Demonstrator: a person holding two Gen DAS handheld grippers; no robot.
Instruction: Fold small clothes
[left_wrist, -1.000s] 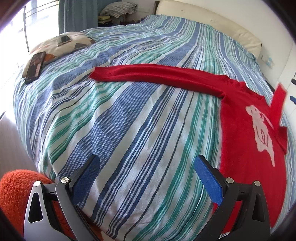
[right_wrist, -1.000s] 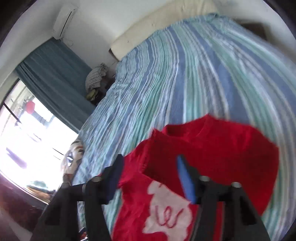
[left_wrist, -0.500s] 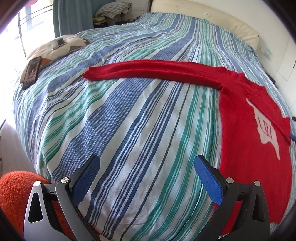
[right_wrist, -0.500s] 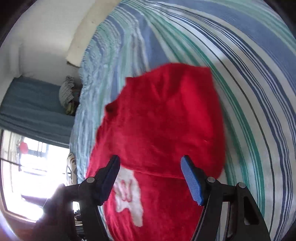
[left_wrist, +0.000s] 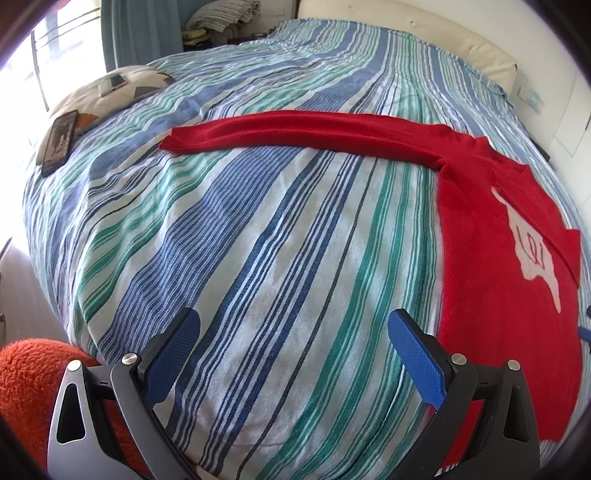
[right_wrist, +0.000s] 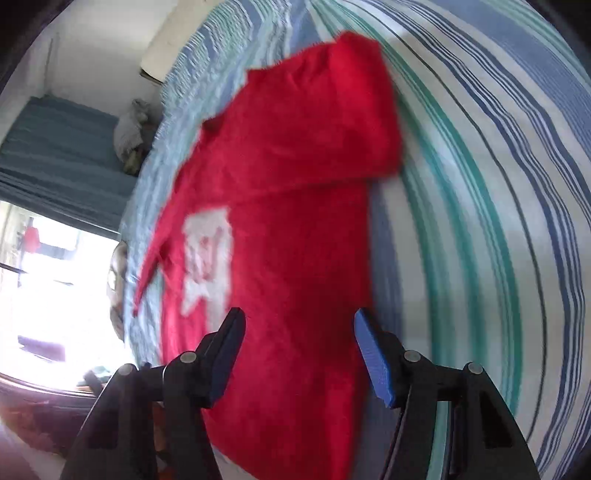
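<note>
**One sleeve folded, one still stretched out**

On your left, the left gripper (left_wrist: 293, 354) hangs over bare striped bedspread (left_wrist: 258, 240) with its jaws spread wide and nothing between them. Just beyond it, the red sweater (left_wrist: 491, 236) lies flat on the bed, and its long sleeve (left_wrist: 295, 129) still reaches straight out across the stripes toward the phone (left_wrist: 59, 142) and the cushion (left_wrist: 122, 86) at the far edge. That sleeve looks like your next job.

Moving right, the sweater's other side is already turned in over the body, partly covering the white motif (right_wrist: 207, 266). Your right gripper (right_wrist: 299, 354) hovers above the lower body of the sweater; its jaws have just been closing a little, yet they stand apart and pinch no cloth.

By my reckoning you are under halfway: the stretched sleeve and the lengthwise folds remain.
</note>
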